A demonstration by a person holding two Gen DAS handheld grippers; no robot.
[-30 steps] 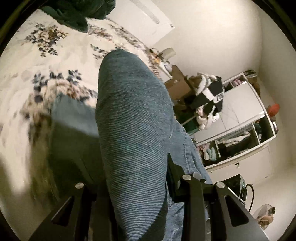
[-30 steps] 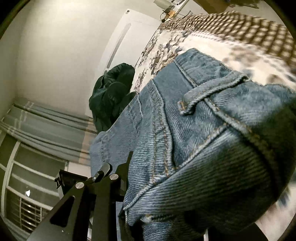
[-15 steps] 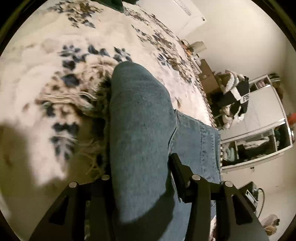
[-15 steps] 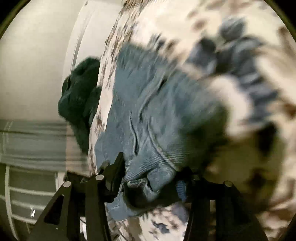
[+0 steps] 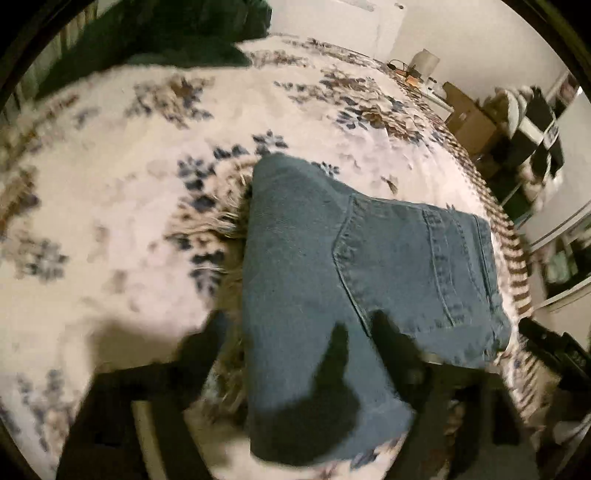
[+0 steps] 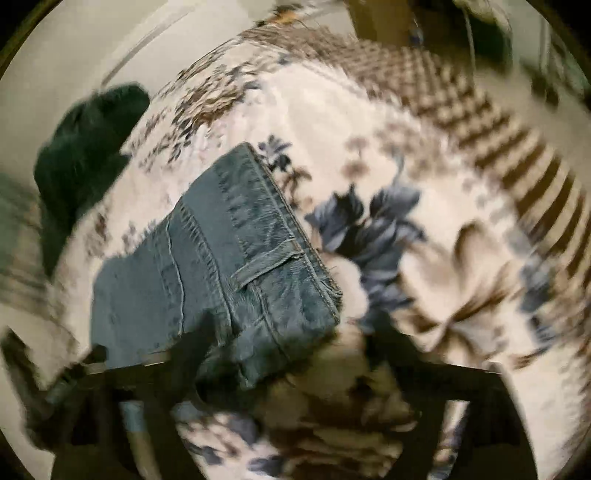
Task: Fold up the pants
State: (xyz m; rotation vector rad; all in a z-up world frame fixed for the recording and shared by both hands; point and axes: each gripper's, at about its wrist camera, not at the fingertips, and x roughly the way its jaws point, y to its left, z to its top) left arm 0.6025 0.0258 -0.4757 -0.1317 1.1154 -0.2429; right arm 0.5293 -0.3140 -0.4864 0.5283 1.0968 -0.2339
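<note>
The left gripper (image 5: 299, 347) stood with its dark, motion-blurred fingers (image 5: 207, 343) spread wide, one on the bedspread to the left of the jeans (image 5: 332, 266) and the other over the denim near a curved seam; nothing was pinched between them, and whether the right-hand finger touched the cloth could not be told through the blur. In the left wrist view the jeans lay folded into a compact, roughly rectangular bundle on the floral bedspread (image 5: 110, 177), a rounded fold toward the far end and the seamed, stitched part toward the right. The right gripper (image 6: 284, 339) was likewise spread wide, its fingers (image 6: 199, 332) smeared by motion; one dark finger overlapped the near edge of the jeans (image 6: 221, 266), the other was over the bare floral bedspread (image 6: 424, 155), and no fabric was clamped between them. In the right wrist view the waistband with a belt loop (image 6: 266, 264) faced the camera along the bundle's right edge, and the whole bundle lay flat on the bed. Beyond the jeans, a dark green garment (image 5: 155, 33) was heaped at the far end of the bed against the white wall, seen also in the right wrist view as a dark green garment (image 6: 85, 147) at upper left. A brown checked border (image 6: 424, 74) ran along the edge of the bedspread. Past the bed's right edge in the left wrist view stood cardboard boxes (image 5: 469, 118) and a white wardrobe with piled clothes (image 5: 532, 122), all blurred.
</note>
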